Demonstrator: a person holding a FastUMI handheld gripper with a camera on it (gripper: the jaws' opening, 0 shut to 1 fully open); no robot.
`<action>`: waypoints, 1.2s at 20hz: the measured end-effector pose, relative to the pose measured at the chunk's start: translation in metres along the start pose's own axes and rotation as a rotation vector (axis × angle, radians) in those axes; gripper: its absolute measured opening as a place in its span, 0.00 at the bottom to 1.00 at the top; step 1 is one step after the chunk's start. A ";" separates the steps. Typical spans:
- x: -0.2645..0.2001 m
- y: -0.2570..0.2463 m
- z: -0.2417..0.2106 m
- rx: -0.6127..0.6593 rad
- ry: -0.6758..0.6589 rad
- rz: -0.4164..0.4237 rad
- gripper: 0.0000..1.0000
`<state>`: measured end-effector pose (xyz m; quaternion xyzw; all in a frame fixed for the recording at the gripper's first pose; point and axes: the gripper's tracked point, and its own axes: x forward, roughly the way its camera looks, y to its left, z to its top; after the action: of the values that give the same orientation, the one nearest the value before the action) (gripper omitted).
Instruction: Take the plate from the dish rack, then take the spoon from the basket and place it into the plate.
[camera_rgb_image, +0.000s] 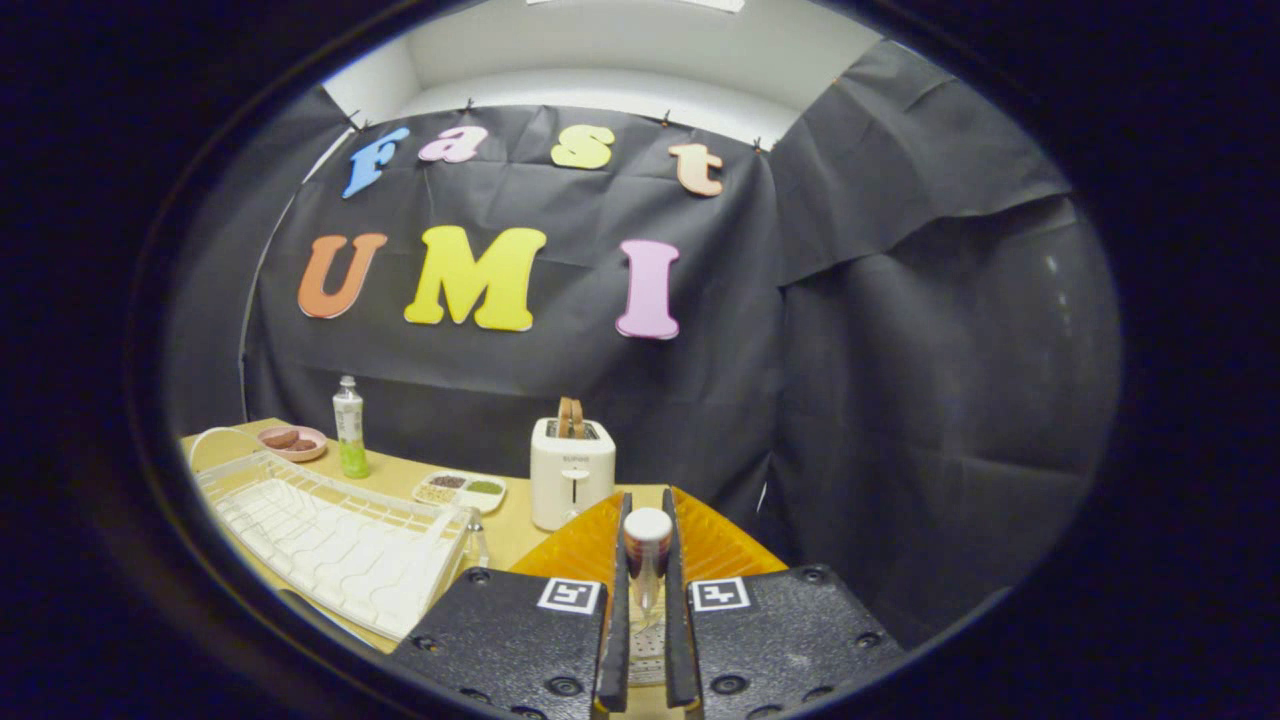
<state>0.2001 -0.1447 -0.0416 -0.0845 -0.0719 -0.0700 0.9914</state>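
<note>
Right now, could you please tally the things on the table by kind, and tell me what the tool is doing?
Dish rack: 1
Bottle: 1
Toaster: 1
Dishes holding food: 2, the pink dish and the divided tray
Orange ridged basket: 1
Total: 6
The tool is shut on a spoon, its handle standing between the fingers.

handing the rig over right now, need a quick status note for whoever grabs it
Gripper: jaws closed on the spoon, which stands upright between them.
Plate: orange, out of the dish rack, lying flat just under and ahead of the fingers, right of the rack.
Done: plate out of the rack; spoon gripped, apparently lifted from the basket.
Left: lower the spoon into the plate and open the jaws.
</note>
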 end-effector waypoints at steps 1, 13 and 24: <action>-0.010 0.002 0.017 -0.012 -0.033 -0.002 0.20; -0.183 0.065 0.115 0.103 -0.128 0.061 0.19; -0.230 0.192 0.046 0.083 -0.027 0.297 0.20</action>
<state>-0.0025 0.0802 -0.0622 -0.0543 -0.0747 0.0816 0.9924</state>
